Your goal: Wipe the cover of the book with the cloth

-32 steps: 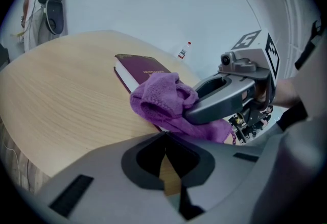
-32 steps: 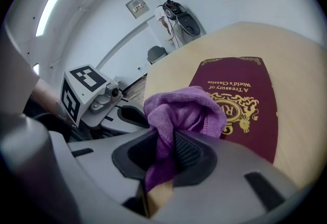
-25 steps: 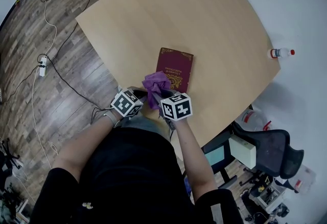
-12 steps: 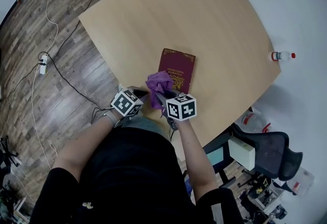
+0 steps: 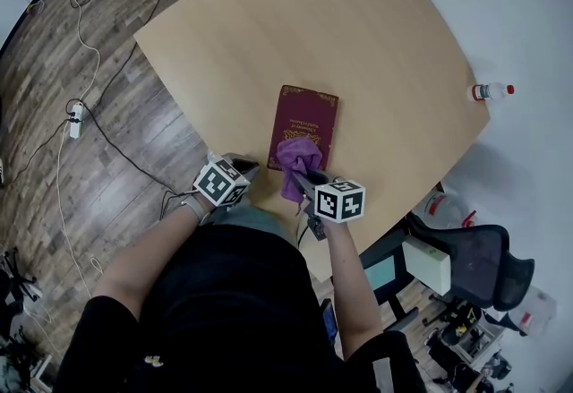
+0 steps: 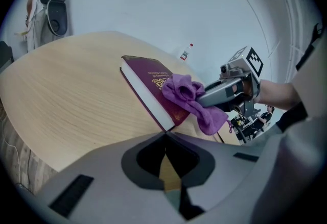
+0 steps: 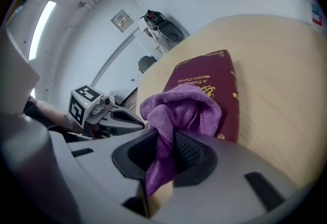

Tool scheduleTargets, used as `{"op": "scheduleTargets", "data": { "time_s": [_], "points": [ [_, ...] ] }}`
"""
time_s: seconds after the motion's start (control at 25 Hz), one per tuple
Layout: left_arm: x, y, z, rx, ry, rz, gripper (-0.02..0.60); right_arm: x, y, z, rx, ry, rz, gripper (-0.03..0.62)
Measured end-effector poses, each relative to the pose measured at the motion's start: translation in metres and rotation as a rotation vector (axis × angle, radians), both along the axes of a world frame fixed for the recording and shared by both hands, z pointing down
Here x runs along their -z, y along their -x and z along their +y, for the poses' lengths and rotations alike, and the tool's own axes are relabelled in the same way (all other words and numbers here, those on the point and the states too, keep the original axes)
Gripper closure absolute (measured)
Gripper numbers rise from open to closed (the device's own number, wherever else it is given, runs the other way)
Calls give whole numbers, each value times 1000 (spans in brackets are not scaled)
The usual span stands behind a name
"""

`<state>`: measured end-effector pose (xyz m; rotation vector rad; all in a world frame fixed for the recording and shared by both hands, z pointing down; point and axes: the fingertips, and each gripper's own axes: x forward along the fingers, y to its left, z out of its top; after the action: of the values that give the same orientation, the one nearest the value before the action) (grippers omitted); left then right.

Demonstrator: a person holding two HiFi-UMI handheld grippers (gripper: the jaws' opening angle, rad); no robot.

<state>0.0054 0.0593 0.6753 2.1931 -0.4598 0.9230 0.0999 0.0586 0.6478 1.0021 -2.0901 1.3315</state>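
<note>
The cloth (image 5: 298, 157) is being carried across the near end of the book (image 5: 306, 112) by the right gripper (image 5: 309, 178). A second ago it was sitting over the near left corner of the cover, and now it is lying further right, on the cover's near middle. The book and the left gripper (image 5: 253, 166) are being kept where they were.

The cloth is being pinched between the right jaws. A bunched fold is spilling ahead of their tips onto the cover, and a tail is hanging back between them. The left jaws are being held pressed together with nothing in them. The book's near corner is lying just ahead of their tips, and whether it is being touched cannot be told. The book is lying flat on the tabletop (image 5: 358, 42), ahead of both pairs of jaws.

A wiping stroke is judged to be under way, with only the near strip of the cover being covered so far. The next move is probably calling for the cloth to be pushed on ahead of the jaws toward the far end, kept pressed to the cover, while the book is being steadied against sliding.
</note>
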Motion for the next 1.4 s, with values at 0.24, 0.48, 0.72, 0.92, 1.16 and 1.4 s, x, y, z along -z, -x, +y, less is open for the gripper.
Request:
{"op": "scheduleTargets", "data": {
  "time_s": [0.24,0.48,0.72,0.92,1.16,1.4],
  "points": [
    [7,0,-4,-12,-13,5,563,0,-41,7,-125,12,-10,508],
    [15,3,-10,-33,-31,-2,563,-2,-77,19,-262,20,13,508],
    [45,-6,-28,-107,-104,37,563,4,-104,33,-396,9,80,510],
    [78,-10,-51,-152,-163,81,563,36,-107,33,-516,-66,98,510],
    [129,-25,-70,-208,-233,188,563,98,-104,23,-664,-227,79,510],
    [184,-35,-90,-239,-289,282,563,173,-86,10,-727,-396,88,510]
  ]
}}
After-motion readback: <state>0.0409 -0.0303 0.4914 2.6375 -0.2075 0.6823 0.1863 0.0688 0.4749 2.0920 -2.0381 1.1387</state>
